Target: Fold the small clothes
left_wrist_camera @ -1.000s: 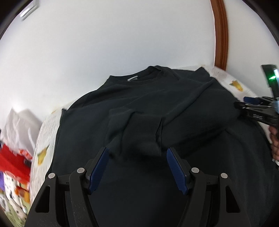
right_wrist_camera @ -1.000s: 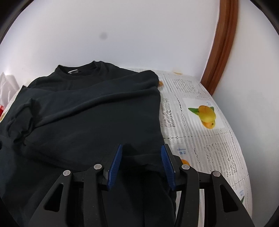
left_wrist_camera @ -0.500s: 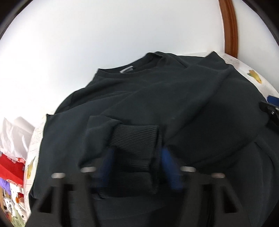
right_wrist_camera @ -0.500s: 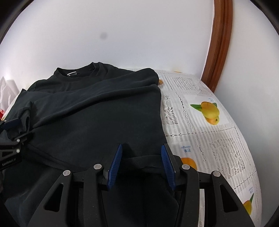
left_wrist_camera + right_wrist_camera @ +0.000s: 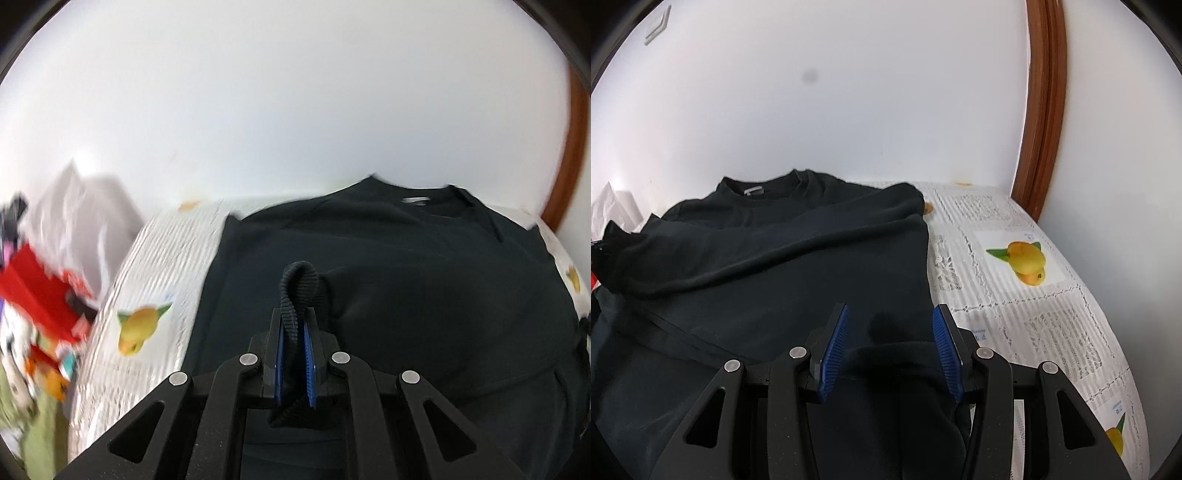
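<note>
— On the left side, what is the left gripper (image 5: 294,341) doing?

— Its jaws have just been closing, and now they are pinching the ribbed cuff (image 5: 298,291) of a sleeve between the blue pads (image 5: 309,363). The cuff is looping up above the fingertips. I'd guess it is being held that way so the sleeve can be carried across the body of the sweatshirt (image 5: 424,266) for a fold.

— And where is the sweatshirt lying?

— It is lying flat on a tablecloth (image 5: 155,280) printed with yellow fruit, collar (image 5: 764,188) pointing toward the white wall (image 5: 849,110). A blurred heap of colourful things (image 5: 40,306) is sitting past the cloth's left edge.

— Moving right?

— The right gripper (image 5: 890,349) is hovering low over the near right part of the sweatshirt, fingers spread and not pinching anything, though dark fabric is lying between them. It seems to be waiting near that edge, perhaps to steady it.

— How is the sweatshirt looking?

— Black, soft, long-sleeved, with one sleeve lying slantwise across the chest and a few gentle creases showing.
</note>
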`<state>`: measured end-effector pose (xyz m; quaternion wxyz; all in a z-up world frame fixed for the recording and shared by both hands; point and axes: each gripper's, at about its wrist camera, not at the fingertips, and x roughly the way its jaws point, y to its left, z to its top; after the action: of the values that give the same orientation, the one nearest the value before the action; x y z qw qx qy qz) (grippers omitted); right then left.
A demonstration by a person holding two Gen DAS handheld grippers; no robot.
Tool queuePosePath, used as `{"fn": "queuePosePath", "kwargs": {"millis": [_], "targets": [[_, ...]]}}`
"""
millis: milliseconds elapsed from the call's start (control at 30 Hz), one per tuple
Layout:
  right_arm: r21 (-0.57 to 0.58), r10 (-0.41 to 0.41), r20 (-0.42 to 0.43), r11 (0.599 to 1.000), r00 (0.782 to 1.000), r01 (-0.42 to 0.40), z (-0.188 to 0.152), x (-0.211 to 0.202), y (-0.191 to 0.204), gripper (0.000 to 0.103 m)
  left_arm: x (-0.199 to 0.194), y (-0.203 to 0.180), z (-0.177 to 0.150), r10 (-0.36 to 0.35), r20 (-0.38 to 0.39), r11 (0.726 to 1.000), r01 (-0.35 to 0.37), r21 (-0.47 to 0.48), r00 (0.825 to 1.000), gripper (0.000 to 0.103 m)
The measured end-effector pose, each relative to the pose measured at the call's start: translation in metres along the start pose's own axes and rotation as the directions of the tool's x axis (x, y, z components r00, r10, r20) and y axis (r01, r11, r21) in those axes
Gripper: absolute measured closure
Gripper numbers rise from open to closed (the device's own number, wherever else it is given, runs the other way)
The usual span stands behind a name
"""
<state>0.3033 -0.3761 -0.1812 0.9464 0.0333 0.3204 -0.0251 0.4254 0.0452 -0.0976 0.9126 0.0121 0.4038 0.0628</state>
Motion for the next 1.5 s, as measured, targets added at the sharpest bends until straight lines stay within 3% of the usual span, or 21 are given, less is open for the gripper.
{"fn": "queuePosePath", "kwargs": {"millis": [133,267,400,533,767,933,1033,1067,1133,1200,1367,1500], "targets": [[-0.014,-0.007,-0.032,1.000,0.999,0.006,-0.003,0.009,0.002,0.056,0.019,0.016,-0.017,-0.020,-0.072,0.999,0.017,-0.039,0.997,0.093],[-0.038,-0.013,-0.057,0.999,0.998,0.011,-0.006,0.016,0.005,0.045,0.025,0.018,-0.025,-0.010,-0.092,0.999,0.007,-0.032,0.996,0.088],[-0.034,-0.004,-0.061,0.999,0.998,0.001,-0.007,0.018,0.003,0.044,0.023,0.019,-0.026,0.029,-0.082,1.000,-0.029,-0.002,0.996,0.087],[-0.005,-0.002,-0.050,1.000,0.999,0.002,-0.007,0.014,-0.002,0.044,0.012,0.027,-0.031,0.042,-0.066,0.999,-0.043,-0.003,0.997,0.087],[-0.012,0.021,0.054,1.000,0.998,-0.021,-0.007,-0.010,0.001,0.044,-0.022,0.045,-0.057,0.040,-0.079,0.999,-0.041,-0.007,0.996,0.087],[-0.020,0.036,-0.012,0.999,0.999,-0.036,-0.001,-0.031,0.000,0.044,-0.050,0.061,-0.083,-0.012,-0.097,1.000,0.009,-0.028,0.995,0.087],[-0.029,0.016,-0.030,0.999,0.999,-0.017,-0.017,-0.058,-0.003,0.033,-0.061,0.070,-0.098,-0.029,-0.112,0.998,0.024,-0.053,0.993,0.069],[-0.028,0.009,-0.035,1.000,0.999,-0.009,-0.024,-0.064,-0.005,0.029,-0.065,0.073,-0.105,-0.032,-0.114,0.998,0.025,-0.056,0.993,0.067],[-0.027,-0.011,-0.057,1.000,0.998,0.010,-0.041,-0.077,-0.009,0.028,-0.074,0.077,-0.119,-0.037,-0.111,0.998,0.031,-0.059,0.993,0.064],[-0.020,-0.025,-0.089,1.000,0.996,0.023,-0.064,-0.088,-0.015,0.027,-0.080,0.081,-0.132,-0.054,-0.117,0.997,0.047,-0.062,0.992,0.051],[0.075,0.017,-0.187,0.997,0.982,-0.003,-0.122,-0.106,-0.033,0.027,-0.095,0.090,-0.171,-0.097,-0.136,0.994,0.089,-0.065,0.986,0.046],[0.090,0.033,-0.180,0.996,0.983,-0.017,-0.152,-0.124,-0.035,0.027,-0.103,0.092,-0.197,-0.140,-0.168,0.989,0.130,-0.072,0.976,0.046]]}}
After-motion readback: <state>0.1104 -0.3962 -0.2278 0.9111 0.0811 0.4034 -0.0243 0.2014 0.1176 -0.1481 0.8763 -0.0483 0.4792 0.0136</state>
